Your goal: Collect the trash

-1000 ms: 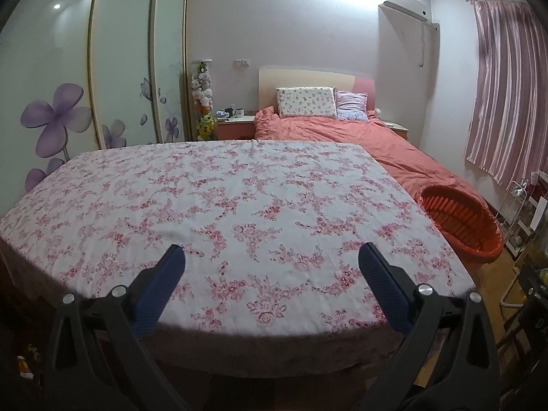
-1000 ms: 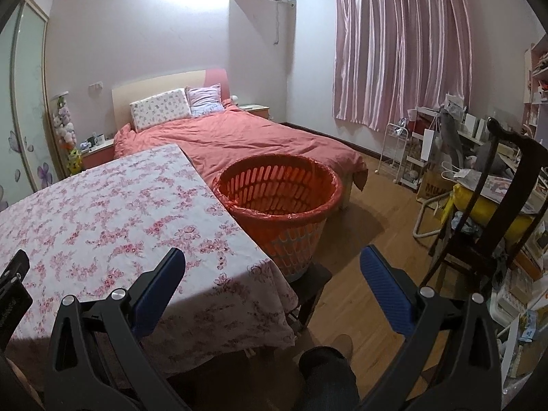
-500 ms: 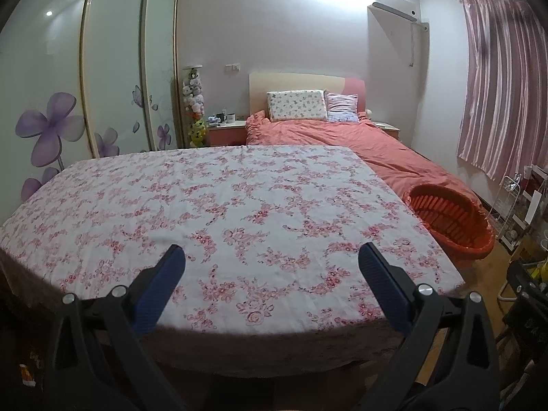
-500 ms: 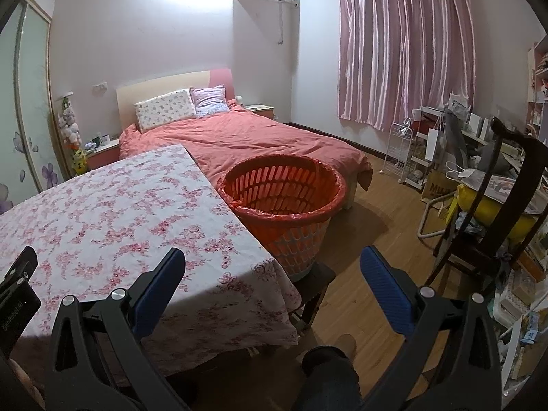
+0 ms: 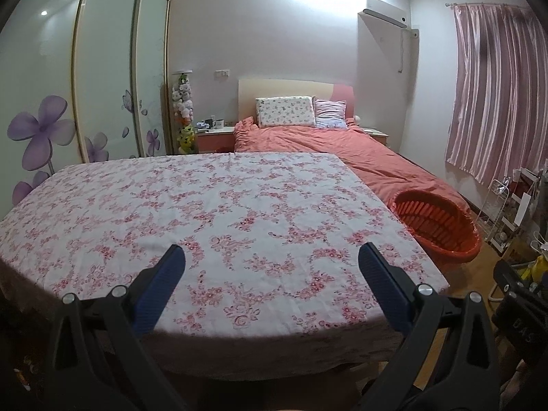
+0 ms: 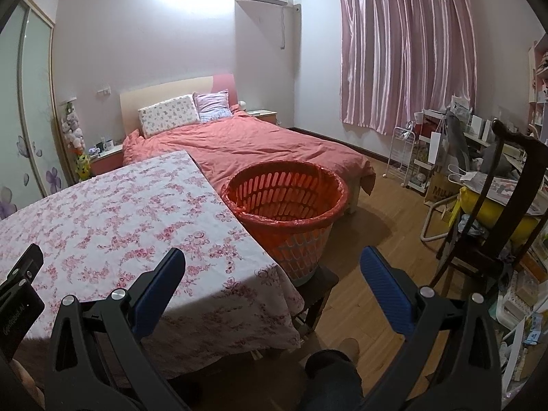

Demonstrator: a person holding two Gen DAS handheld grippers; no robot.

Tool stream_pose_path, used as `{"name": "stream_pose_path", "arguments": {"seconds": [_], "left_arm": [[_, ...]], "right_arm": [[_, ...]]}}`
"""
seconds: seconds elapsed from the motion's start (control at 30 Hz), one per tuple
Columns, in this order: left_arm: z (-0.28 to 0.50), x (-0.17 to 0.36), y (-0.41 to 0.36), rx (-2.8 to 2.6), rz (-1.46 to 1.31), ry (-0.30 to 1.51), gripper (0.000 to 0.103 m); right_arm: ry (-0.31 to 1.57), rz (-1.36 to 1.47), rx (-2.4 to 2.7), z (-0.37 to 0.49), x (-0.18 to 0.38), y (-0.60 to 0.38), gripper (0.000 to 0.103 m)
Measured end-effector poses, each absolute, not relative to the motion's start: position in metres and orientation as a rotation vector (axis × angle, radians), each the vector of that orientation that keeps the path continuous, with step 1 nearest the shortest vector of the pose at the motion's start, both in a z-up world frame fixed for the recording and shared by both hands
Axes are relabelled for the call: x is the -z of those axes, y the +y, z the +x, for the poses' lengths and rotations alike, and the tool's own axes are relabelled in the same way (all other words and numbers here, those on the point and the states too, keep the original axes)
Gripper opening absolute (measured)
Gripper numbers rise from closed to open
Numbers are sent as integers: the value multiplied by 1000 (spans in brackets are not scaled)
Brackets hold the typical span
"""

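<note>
An orange slatted basket (image 6: 286, 198) lined with a red bag stands on a small stool just past the table's right edge; its rim also shows in the left wrist view (image 5: 436, 221). My left gripper (image 5: 272, 267) hangs open above the near edge of the table with the pink floral cloth (image 5: 212, 212), nothing between its blue pads. My right gripper (image 6: 274, 272) is open too, over the table's right corner (image 6: 239, 284) and the floor, short of the basket. I see no piece of trash on the cloth in either view.
A bed with a coral duvet (image 6: 246, 144) lies behind the table and basket. A dark wooden chair (image 6: 493, 212) and cluttered shelves stand at the right. Wardrobe doors with purple flowers (image 5: 51, 102) line the left wall. A person's knee (image 6: 330, 373) shows low in the right wrist view.
Both grippers have pulled back and up a little; the table and basket look slightly farther and lower in view. Both stay open and empty.
</note>
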State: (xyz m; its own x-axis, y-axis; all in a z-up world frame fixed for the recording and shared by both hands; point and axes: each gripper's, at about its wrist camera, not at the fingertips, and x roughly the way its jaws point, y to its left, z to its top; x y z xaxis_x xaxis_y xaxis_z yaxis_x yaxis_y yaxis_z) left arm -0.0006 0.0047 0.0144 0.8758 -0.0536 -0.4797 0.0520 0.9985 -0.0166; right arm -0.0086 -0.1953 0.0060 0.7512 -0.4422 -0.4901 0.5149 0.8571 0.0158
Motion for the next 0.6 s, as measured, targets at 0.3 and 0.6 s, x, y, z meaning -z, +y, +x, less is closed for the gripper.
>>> {"name": "stream_pose_path", "arguments": {"seconds": [0.3,0.6], "left_arm": [[0,-17,3,69,-7,502,99],[-1,-17,-1,74,3,500,99]], "right_arm": [[491,154,527,-8,-7,-197,101],[489,155,528,-8,-9,-198,101]]}}
